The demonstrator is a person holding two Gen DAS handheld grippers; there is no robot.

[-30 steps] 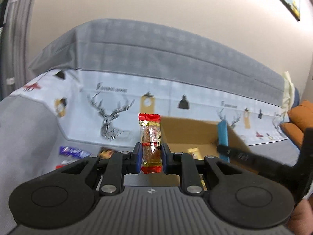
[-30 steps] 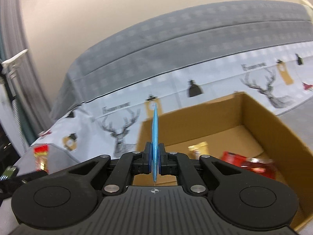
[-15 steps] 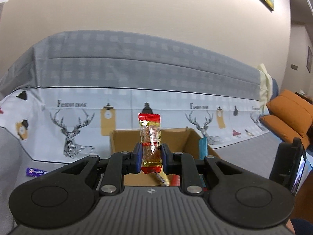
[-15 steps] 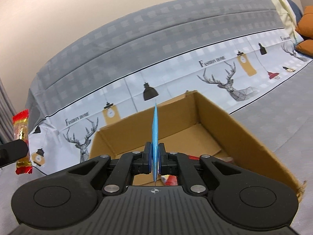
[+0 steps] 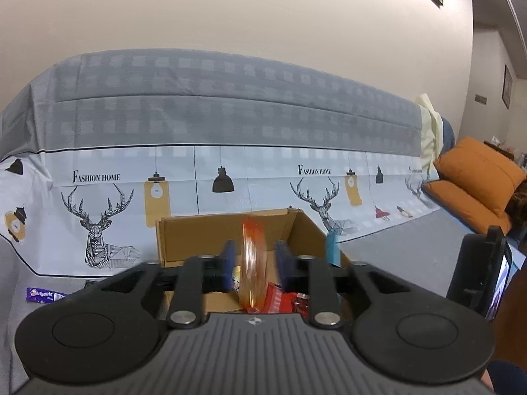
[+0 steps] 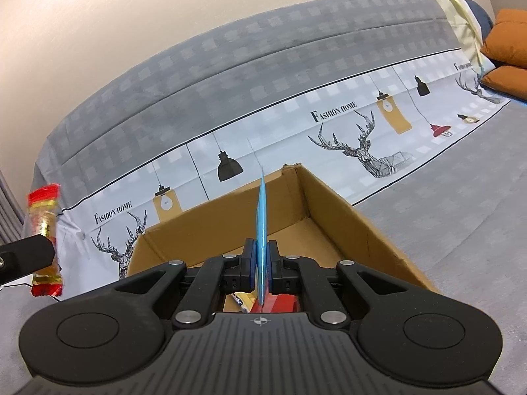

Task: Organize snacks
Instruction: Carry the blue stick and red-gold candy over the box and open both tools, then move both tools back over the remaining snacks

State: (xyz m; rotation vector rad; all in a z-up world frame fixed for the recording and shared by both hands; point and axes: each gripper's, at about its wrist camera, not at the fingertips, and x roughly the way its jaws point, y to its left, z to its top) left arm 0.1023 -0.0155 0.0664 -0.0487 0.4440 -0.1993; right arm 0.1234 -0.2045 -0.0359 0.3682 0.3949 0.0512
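Note:
My left gripper [image 5: 253, 260] hangs over the open cardboard box [image 5: 204, 230] and its jaws are opening. The red-and-gold snack packet [image 5: 252, 263] sits blurred in the gap, and neither blue pad touches it. In the right wrist view that packet [image 6: 44, 240] shows at the far left beside a left finger [image 6: 23, 260]. My right gripper [image 6: 262, 263] is shut on a thin blue packet [image 6: 262, 217], held edge-on and upright above the box's [image 6: 346, 223] near side. The blue packet [image 5: 332, 248] also shows at the box's right corner.
Red wrappers [image 5: 280, 298] and other snacks lie inside the box. A purple packet [image 5: 44, 295] rests on the grey cover to the left. A deer-print cloth [image 5: 98, 223] drapes the sofa back behind. Orange cushions [image 5: 477, 177] are at the right.
The left jaws have spread apart and the red-and-gold packet, gripped before, is now loose, blurred and lower between them. Both grippers have swung sideways across the box. The right grip is unchanged.

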